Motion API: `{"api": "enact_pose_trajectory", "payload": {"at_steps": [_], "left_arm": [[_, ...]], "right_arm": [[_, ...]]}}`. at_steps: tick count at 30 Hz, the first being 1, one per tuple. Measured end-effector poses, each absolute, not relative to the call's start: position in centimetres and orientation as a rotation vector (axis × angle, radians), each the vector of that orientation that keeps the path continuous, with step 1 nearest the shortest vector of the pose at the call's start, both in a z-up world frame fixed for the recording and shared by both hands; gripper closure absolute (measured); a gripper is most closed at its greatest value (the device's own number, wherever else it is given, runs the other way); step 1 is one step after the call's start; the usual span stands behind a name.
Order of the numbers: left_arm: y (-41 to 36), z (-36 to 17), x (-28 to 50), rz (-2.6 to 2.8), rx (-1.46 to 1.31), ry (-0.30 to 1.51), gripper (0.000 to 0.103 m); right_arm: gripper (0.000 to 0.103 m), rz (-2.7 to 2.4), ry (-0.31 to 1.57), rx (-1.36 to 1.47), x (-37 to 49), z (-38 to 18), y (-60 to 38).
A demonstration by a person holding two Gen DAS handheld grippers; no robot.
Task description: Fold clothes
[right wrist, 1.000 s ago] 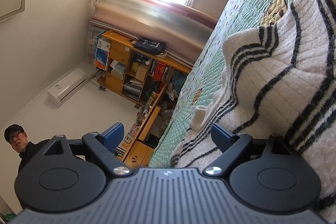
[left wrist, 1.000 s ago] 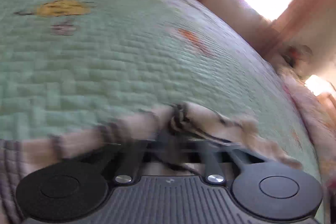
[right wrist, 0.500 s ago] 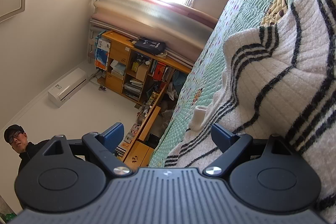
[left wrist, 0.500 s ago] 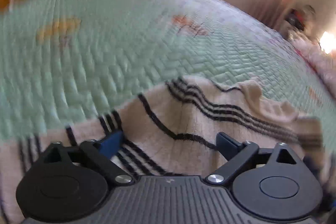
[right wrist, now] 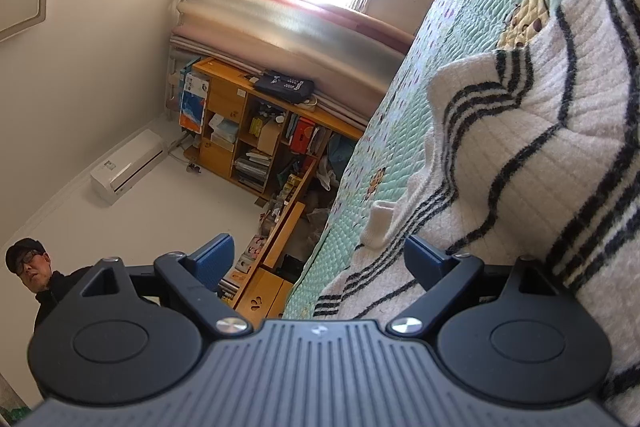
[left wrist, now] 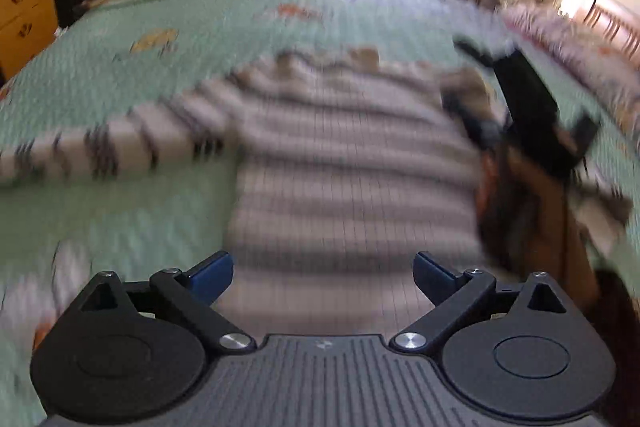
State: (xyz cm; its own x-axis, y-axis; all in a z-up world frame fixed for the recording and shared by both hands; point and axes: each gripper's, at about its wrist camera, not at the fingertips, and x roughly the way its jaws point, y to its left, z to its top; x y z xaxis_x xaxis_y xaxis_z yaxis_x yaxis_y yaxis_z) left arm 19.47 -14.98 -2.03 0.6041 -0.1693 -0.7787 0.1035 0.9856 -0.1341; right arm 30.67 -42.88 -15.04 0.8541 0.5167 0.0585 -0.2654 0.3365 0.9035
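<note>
Striped sweater (left wrist: 352,163) flat on quilt (left wrist: 120,75)

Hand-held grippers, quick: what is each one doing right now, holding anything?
Left hand-held gripper: open, just released, holding nothing.
Right hand-held gripper: open, holding nothing.

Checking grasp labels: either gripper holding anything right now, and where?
Nothing held. The left gripper has just opened above the striped sweater; the right gripper is open beside it.

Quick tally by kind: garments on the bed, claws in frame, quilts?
Striped sweater: 1
Claws: 2, left claw and right claw, both open and empty
Green quilt: 1
Total: 4
</note>
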Motion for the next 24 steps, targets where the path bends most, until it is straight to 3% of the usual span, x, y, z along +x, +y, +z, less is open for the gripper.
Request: {"api": "enact_pose_trajectory", "payload": {"at_steps": [2, 6, 15, 24], "left_arm": [[-15.4, -2.0, 17.7, -0.154, -0.054, 0.942, 0.006], [-17.2, -2.1, 15.1, -0.126, 0.079, 0.946, 0.001], [-22.0, -4.4, 18.5, -0.031, 0.273, 1.097, 0.001], [-19.2, -6.8, 21.6, -0.094, -0.019, 1.162, 0.001]], "right_arm": [[0.000, 0.541, 0.265, 1.119, 30.6, -14.6, -42.8], [0.000, 0.590, 0.277, 1.165, 30.1, -14.0, -42.9], [0.000, 0.668, 0.360, 1.335, 30.5, -15.1, -43.5], [0.000, 0.682, 0.358, 1.387, 30.2, -15.7, -43.4]]}}
